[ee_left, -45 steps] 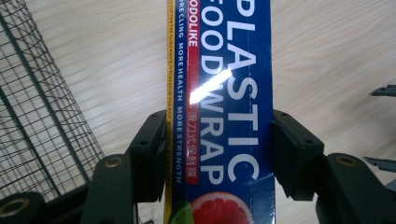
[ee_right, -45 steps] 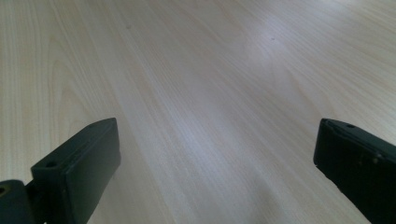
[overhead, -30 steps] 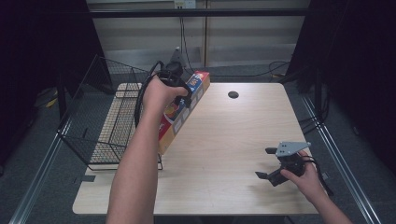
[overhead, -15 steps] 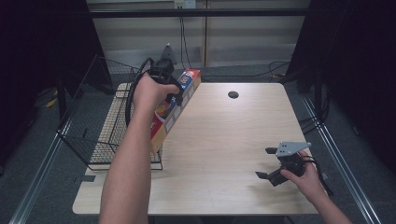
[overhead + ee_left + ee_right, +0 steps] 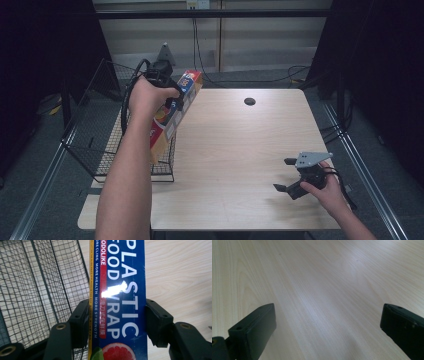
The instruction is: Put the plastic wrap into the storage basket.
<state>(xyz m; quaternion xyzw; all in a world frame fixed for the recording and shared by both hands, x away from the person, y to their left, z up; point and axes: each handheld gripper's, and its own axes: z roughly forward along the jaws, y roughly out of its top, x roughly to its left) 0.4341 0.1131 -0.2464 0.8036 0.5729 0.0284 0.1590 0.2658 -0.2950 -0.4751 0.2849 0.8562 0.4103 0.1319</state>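
1. A pale wooden table (image 5: 240, 150) with a dark round hole (image 5: 249, 101) near its far edge stands in a dim room with black curtains at the sides
2. A black wire basket (image 5: 100, 145) sits at the table's left edge
3. The left gripper (image 5: 167, 92) clamps a long blue plastic wrap box (image 5: 120, 302), red-ended and tilted, above the basket's right rim
4. The right gripper (image 5: 287, 175) rests at the near right, jaws wide apart, holding nothing

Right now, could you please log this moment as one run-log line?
left gripper: shut on long blue plastic-wrap box, above black wire basket edge | right gripper: open, empty, over light wooden table
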